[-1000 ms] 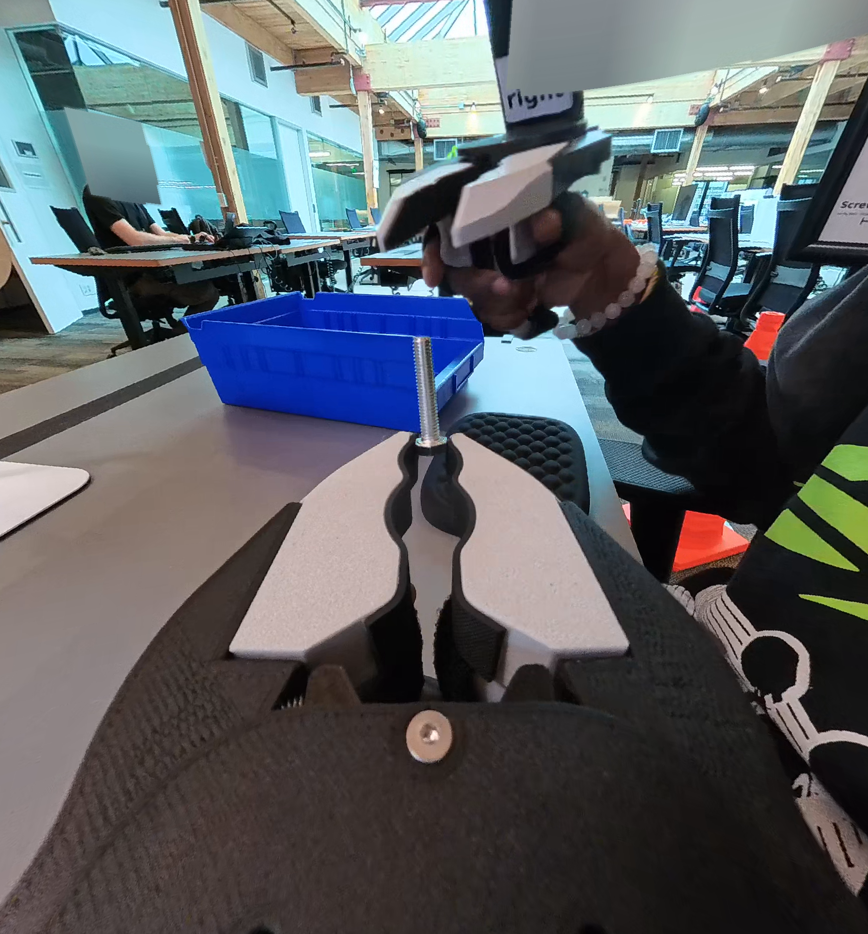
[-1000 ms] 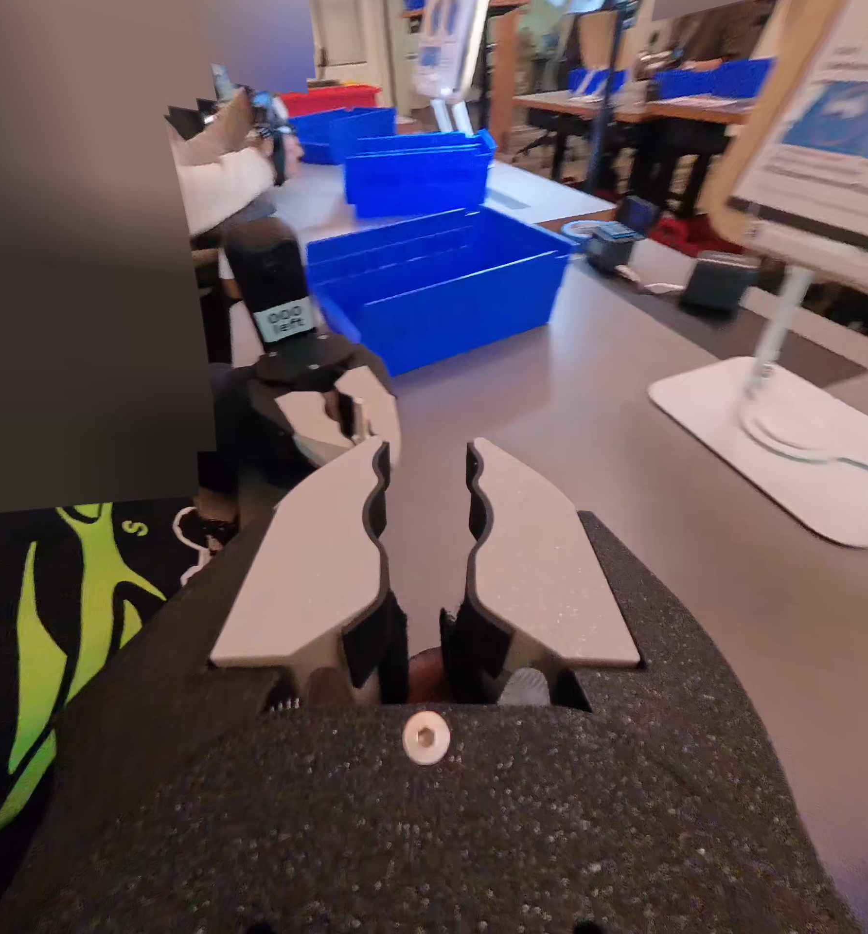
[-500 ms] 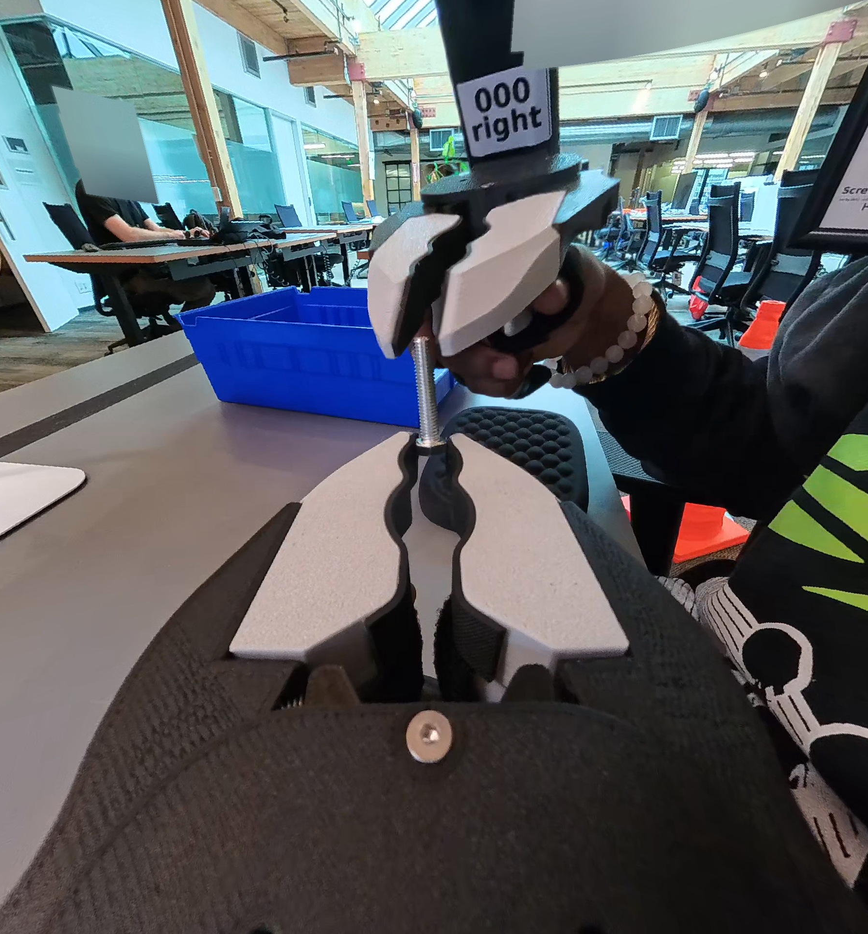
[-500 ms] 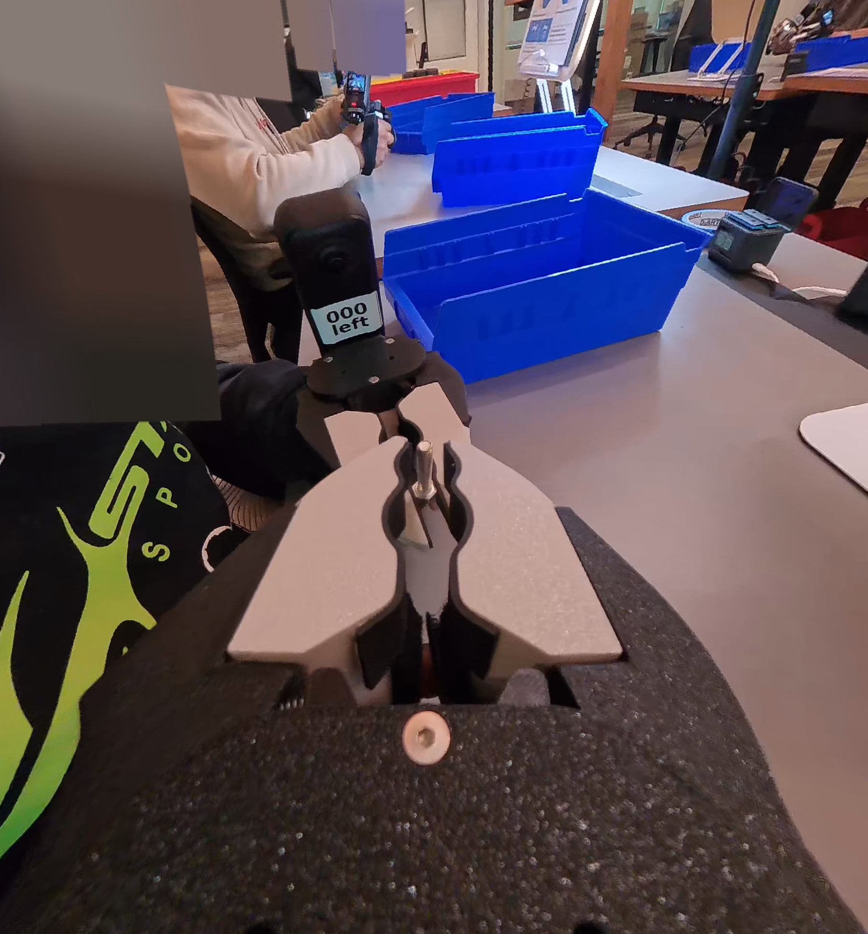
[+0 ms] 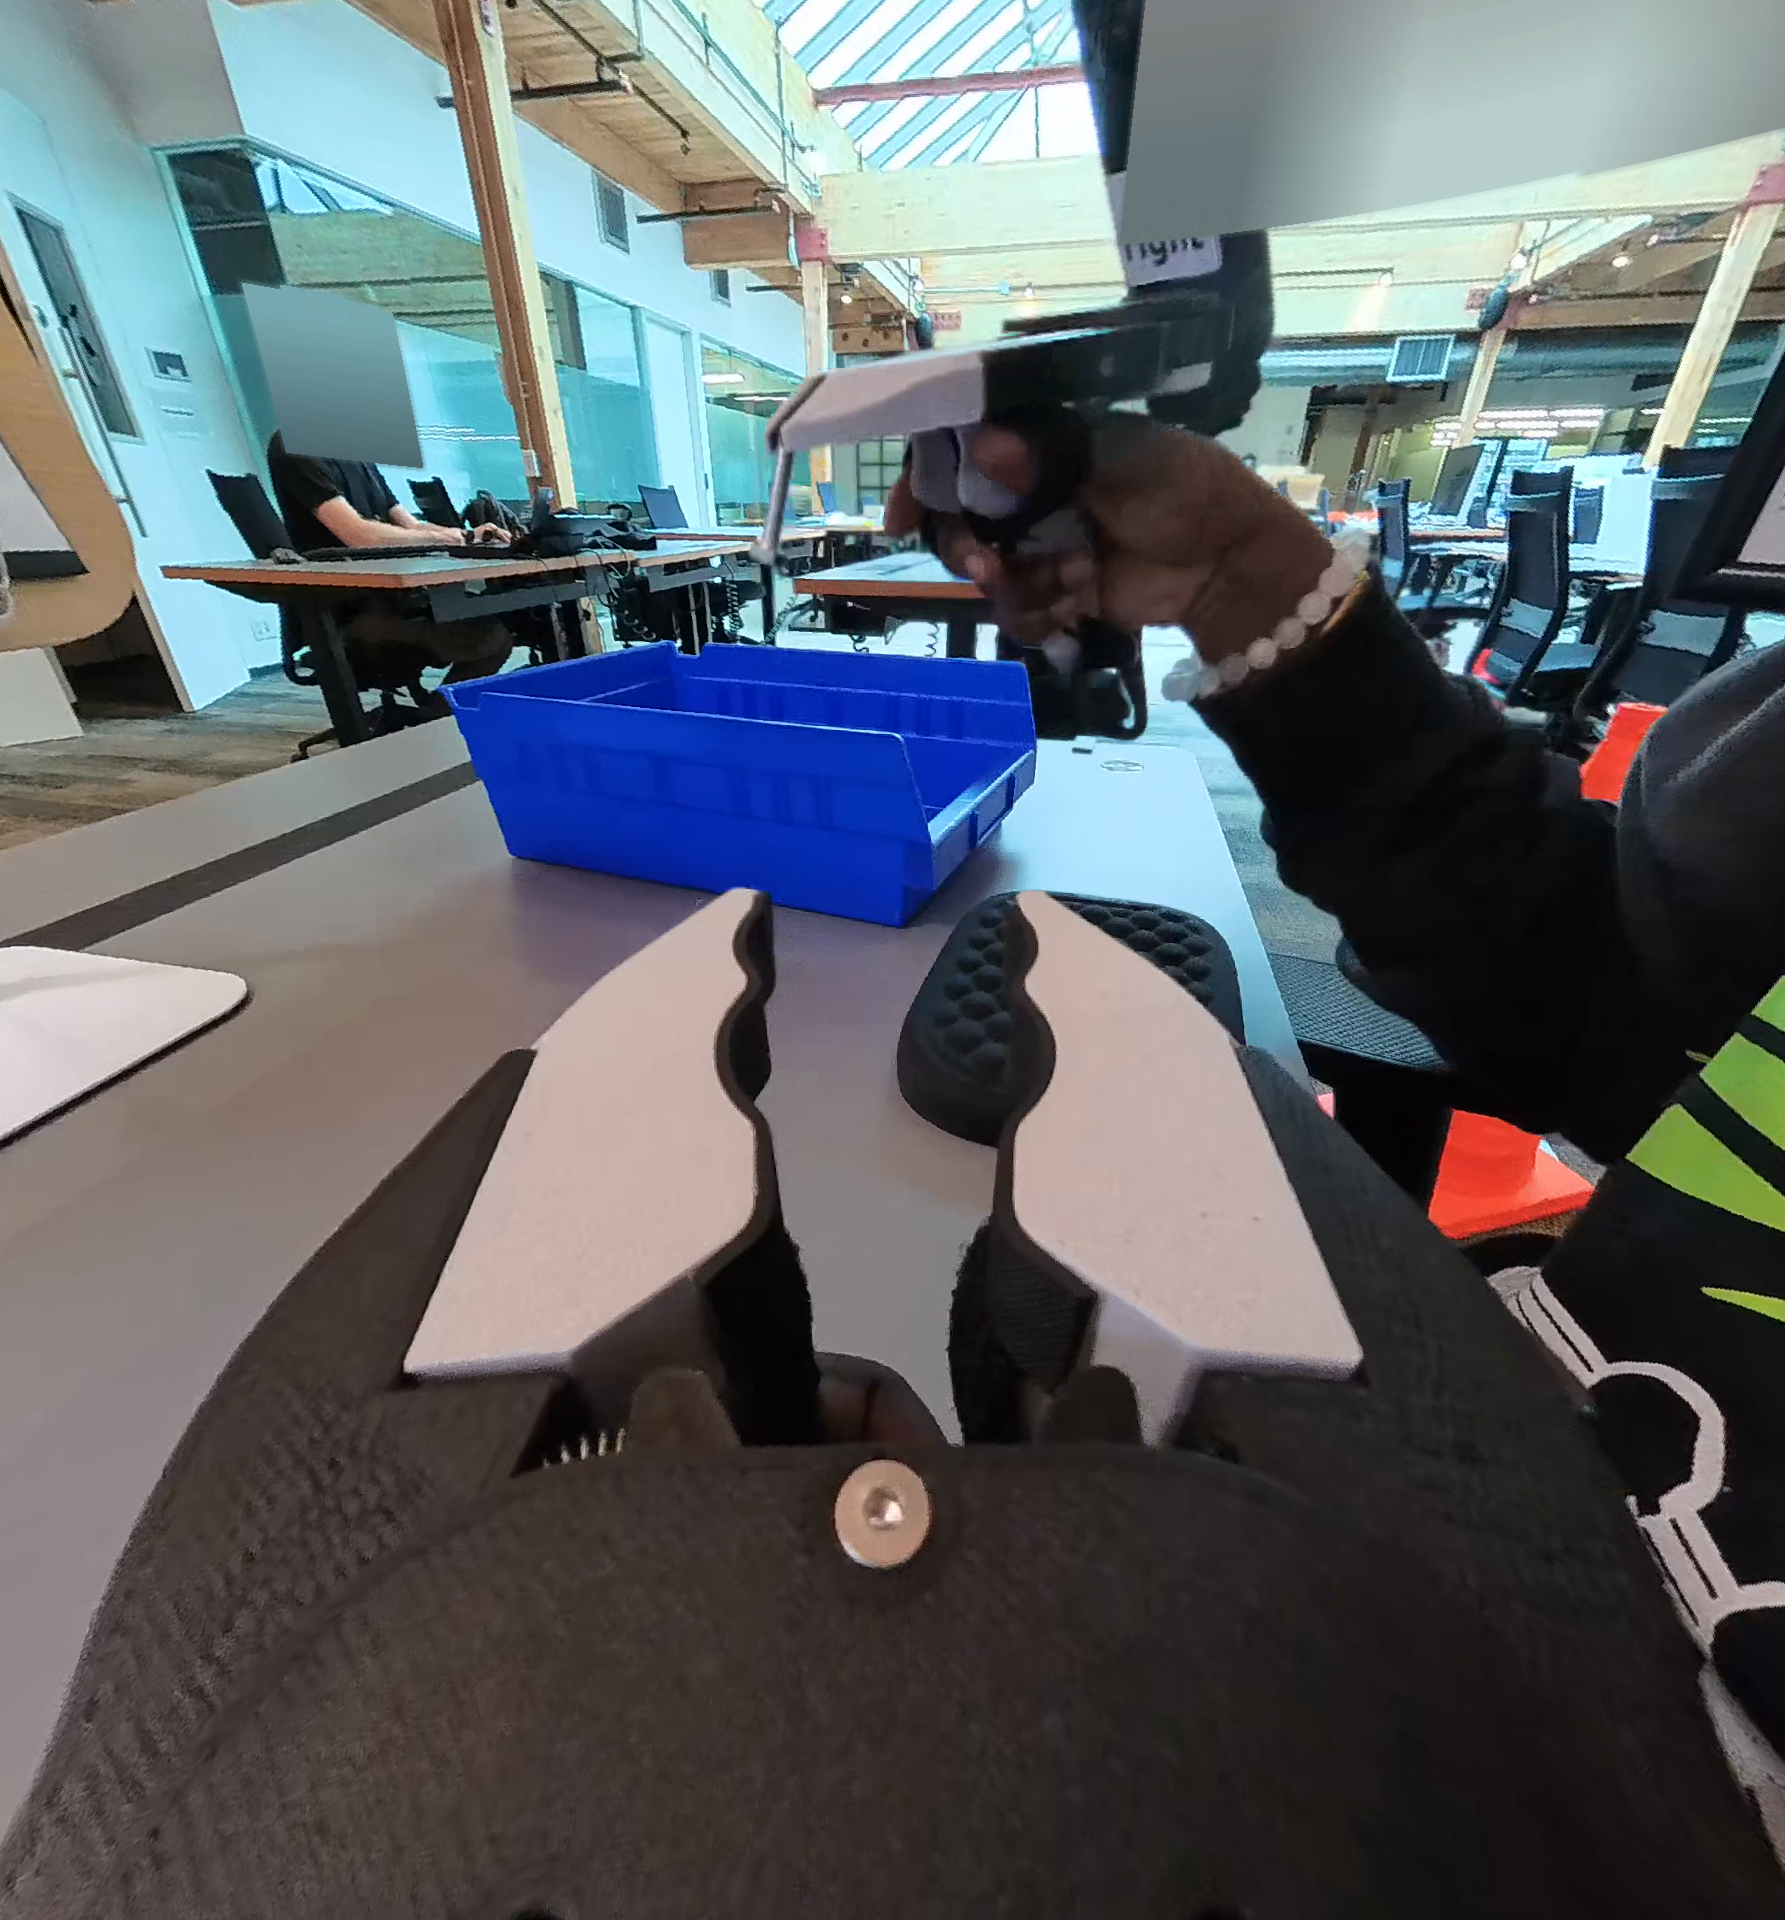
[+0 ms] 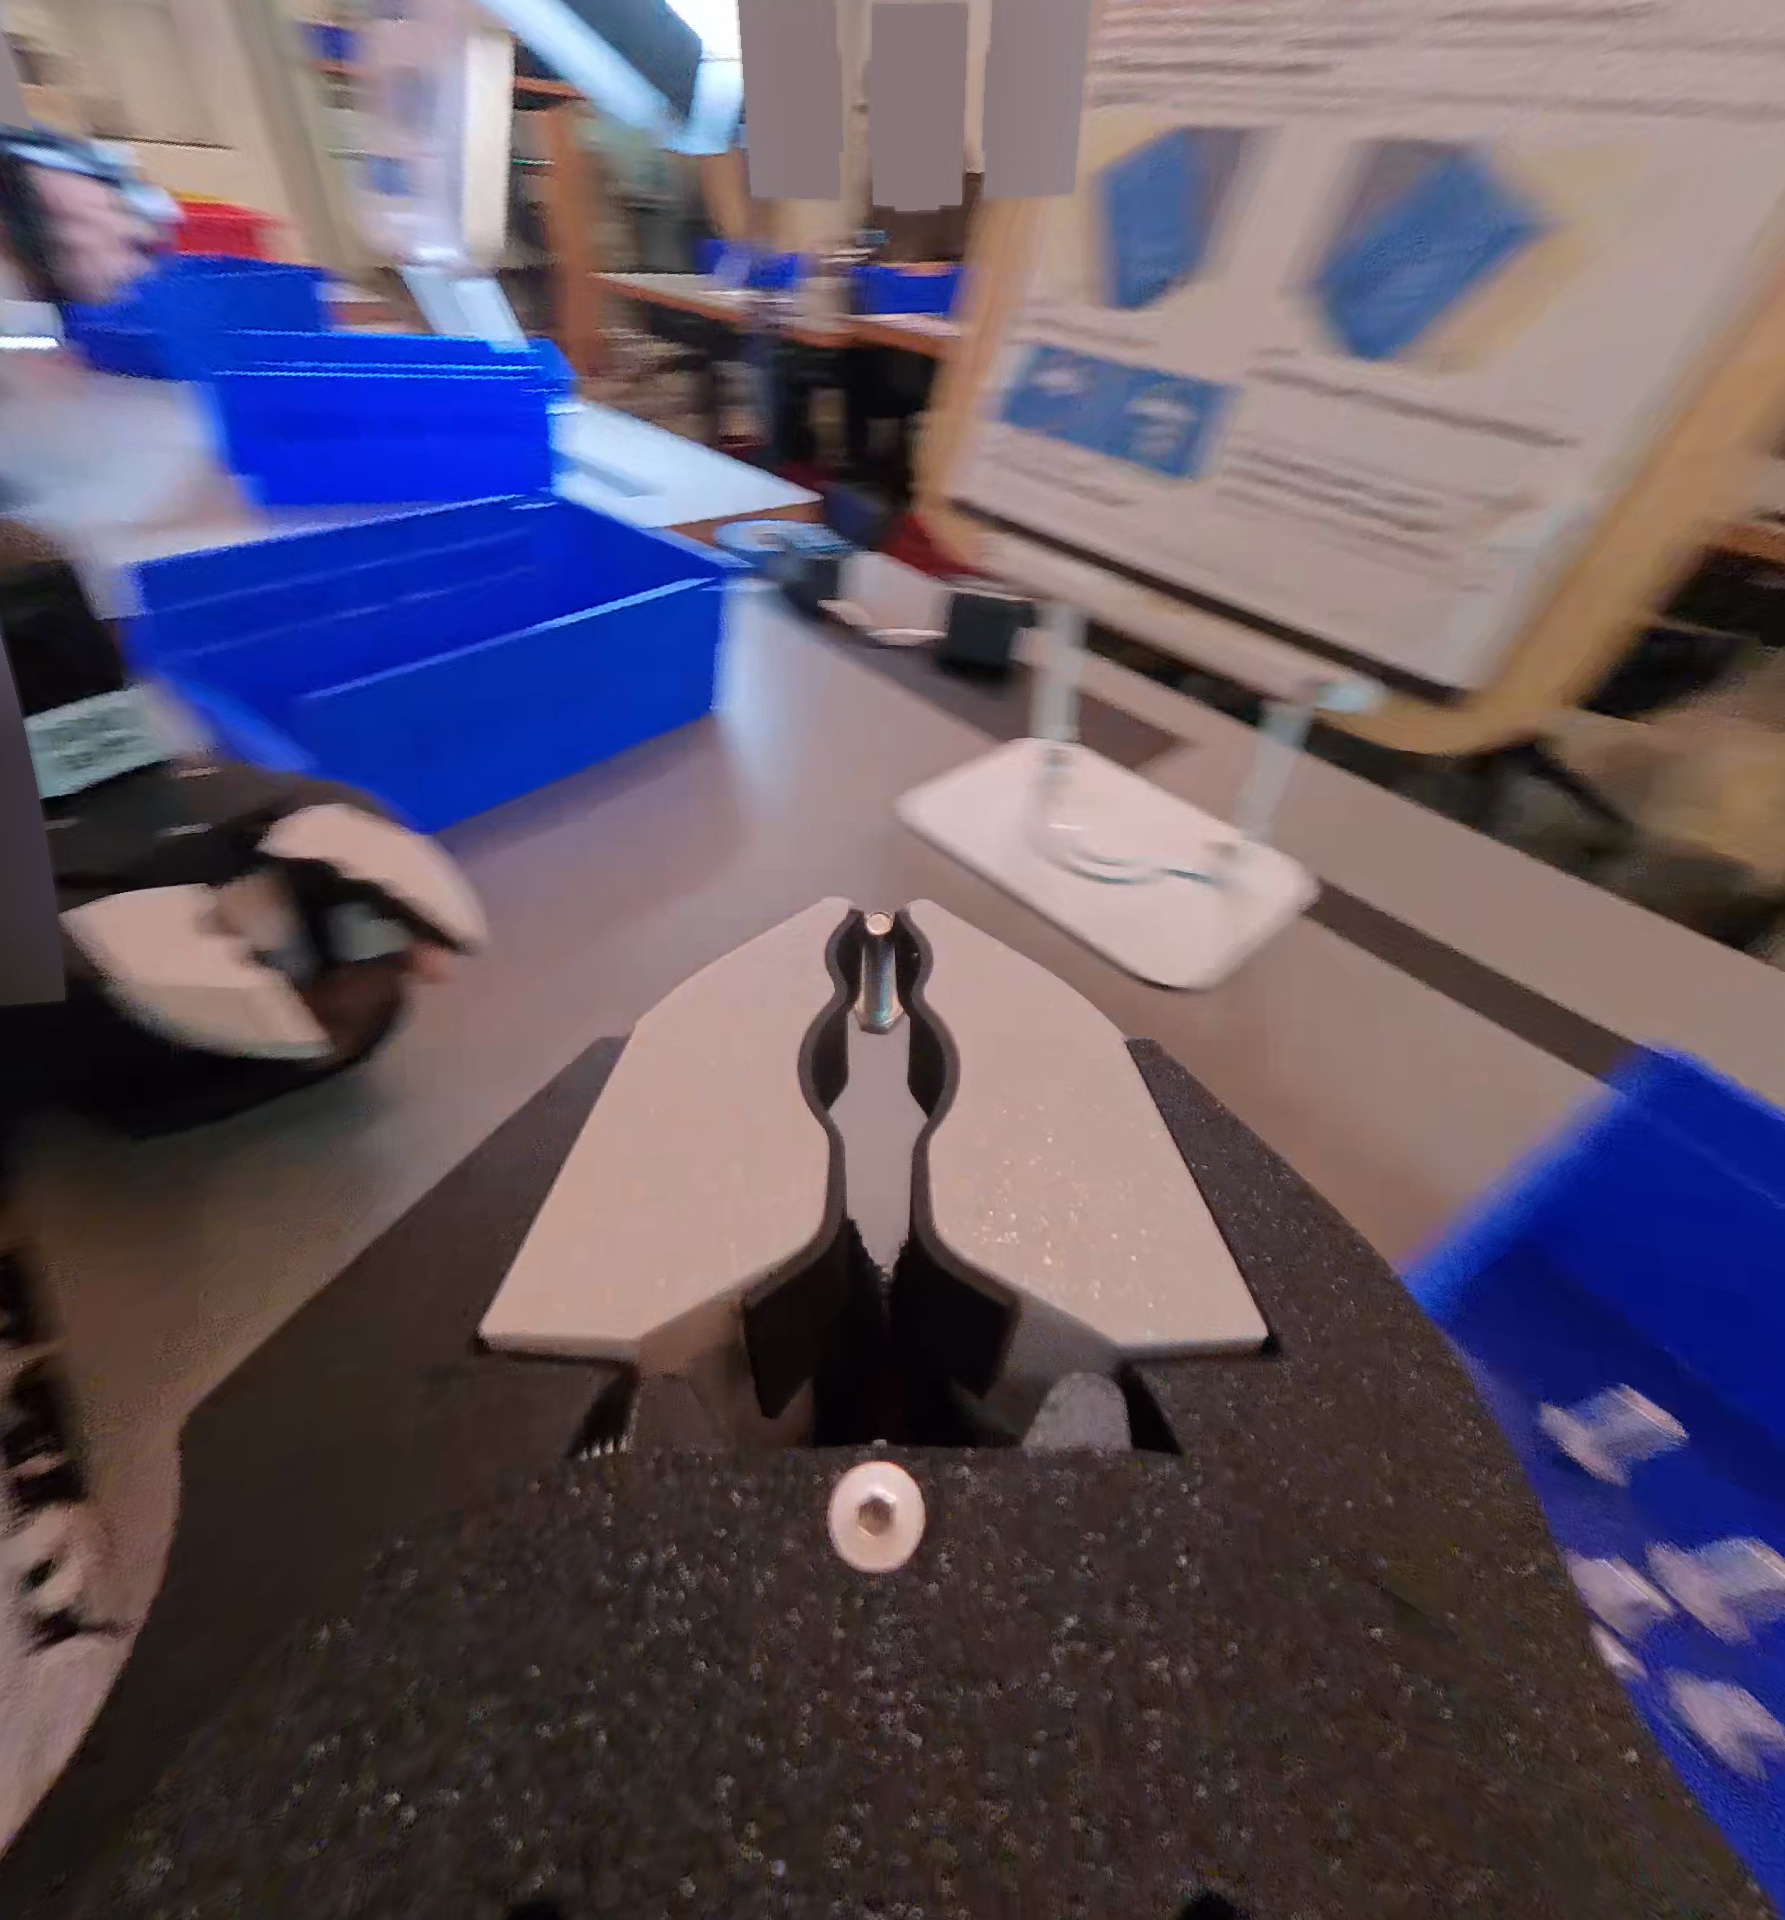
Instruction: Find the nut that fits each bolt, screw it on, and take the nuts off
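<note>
My left gripper (image 5: 888,914) is open and empty, low over the grey table (image 5: 296,1039). My right gripper (image 6: 877,916) is shut on a silver bolt (image 6: 877,982), which pokes out between its tips. In the left wrist view the right gripper (image 5: 800,421) is held up high above the table, side-on, and the bolt (image 5: 780,499) hangs down from its tips. In the right wrist view, which is blurred, the left gripper (image 6: 275,935) shows at the left. No nut is visible on the bolt.
A blue bin (image 5: 742,790) stands on the table ahead of the left gripper, a black wrist rest (image 5: 1168,945) beside it. A white stand base (image 6: 1106,862) holds a sign board. A second blue bin (image 6: 1646,1351) with several small metal parts sits at the right. Left tips to right tips: about 15 cm.
My left gripper has opened and let go of the bolt. My right gripper closed on the bolt's top and lifted it up and away, swinging to the right.
</note>
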Motion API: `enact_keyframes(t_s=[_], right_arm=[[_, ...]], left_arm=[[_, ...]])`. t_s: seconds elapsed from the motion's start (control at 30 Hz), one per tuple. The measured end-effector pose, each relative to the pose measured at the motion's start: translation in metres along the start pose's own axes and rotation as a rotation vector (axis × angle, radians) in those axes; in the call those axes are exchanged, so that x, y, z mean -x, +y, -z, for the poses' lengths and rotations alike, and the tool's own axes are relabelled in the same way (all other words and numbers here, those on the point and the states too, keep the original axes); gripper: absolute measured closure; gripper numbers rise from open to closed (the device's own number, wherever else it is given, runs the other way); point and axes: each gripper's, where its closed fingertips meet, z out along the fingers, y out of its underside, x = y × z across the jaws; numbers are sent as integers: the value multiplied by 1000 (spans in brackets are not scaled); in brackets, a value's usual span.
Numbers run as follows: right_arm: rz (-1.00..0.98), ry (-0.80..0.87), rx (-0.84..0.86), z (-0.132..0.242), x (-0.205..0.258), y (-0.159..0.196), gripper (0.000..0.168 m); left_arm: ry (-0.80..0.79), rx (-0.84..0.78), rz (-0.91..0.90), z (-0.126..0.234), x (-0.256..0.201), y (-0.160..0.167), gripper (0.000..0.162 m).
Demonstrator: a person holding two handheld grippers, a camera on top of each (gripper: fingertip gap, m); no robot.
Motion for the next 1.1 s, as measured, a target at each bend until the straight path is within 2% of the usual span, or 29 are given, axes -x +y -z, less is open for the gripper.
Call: enact_keyframes(t_s=[0.07, 0.17, 0.33, 0.47, 0.63, 0.9, 1.1], right_arm=[[-29, 185, 10, 22, -50, 4, 162], [-101, 382, 96, 44, -111, 35, 162], [-257, 522, 282, 56, -162, 110, 162], [-360, 557, 407, 57, -180, 154, 162], [-375, 589, 546, 57, -192, 182, 162], [-358, 600, 670, 57, -195, 203, 162], [-360, 598, 671, 57, -193, 202, 155]], left_arm=[[-2, -5, -3, 0, 0, -1, 120], [-2, -5, -10, 0, 0, -1, 120], [-7, 1, -17, 0, 0, 0, 120], [-6, 4, -18, 0, 0, 1, 120], [-7, 8, -21, -1, 0, 2, 120], [-15, 16, -25, -1, 1, 3, 121], [-40, 18, -33, 0, 4, 2, 121]])
